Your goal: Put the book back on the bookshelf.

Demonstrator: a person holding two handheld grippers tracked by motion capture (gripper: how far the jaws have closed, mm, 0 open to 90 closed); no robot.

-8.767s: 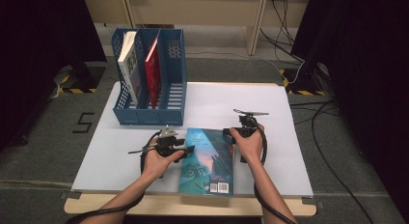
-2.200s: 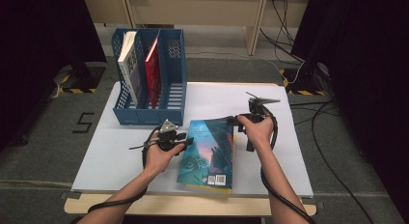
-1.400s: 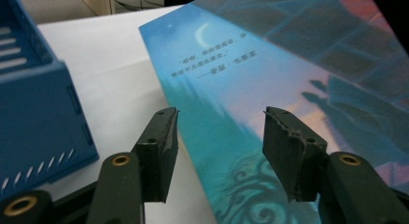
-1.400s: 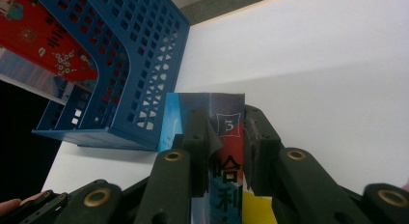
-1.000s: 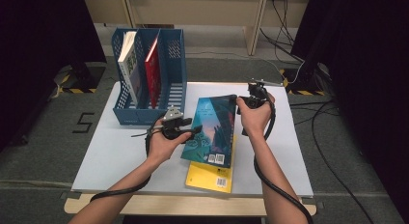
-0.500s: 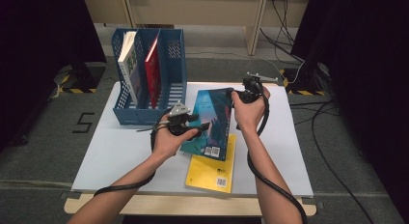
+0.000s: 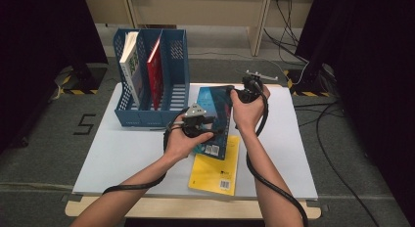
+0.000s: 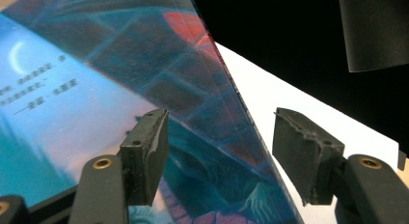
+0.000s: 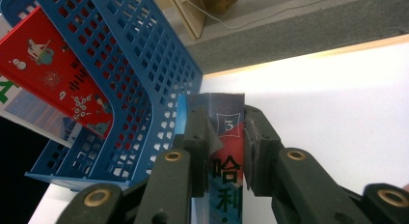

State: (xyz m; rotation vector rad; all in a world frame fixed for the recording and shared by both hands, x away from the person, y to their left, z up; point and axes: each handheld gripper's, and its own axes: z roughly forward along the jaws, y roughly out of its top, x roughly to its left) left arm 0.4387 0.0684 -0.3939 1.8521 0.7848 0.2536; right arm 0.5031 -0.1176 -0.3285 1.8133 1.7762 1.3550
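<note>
Farthest left of the left gripper (image 7: 208,125), and well apart from it, the blue file rack (image 7: 169,80) stands on the white table (image 7: 122,153), with a pale-covered book (image 7: 130,58) in its left slot and a red book (image 7: 154,65) in its middle slot. The left gripper sits against the lower left part of the blue book (image 7: 215,117); in the left gripper view (image 8: 219,154) its jaws stand wide apart, having just been opening, and the blue book's (image 8: 120,103) cover edge runs up between them, with the right pad clear of it and the left pad lying over the cover; whether that pad presses on it I cannot tell. Below and to the right of this gripper, a yellow book (image 7: 215,170) lies flat on the table. The blue book is raised off the table and tilted, its top end at the right gripper (image 7: 240,94). In the right gripper view (image 9: 225,151) the jaws are closed tight on the blue book's spine (image 9: 225,173), pads pressing either side, with the rack (image 9: 125,64) just to the left of them and the red book (image 9: 53,69) inside it.
</note>
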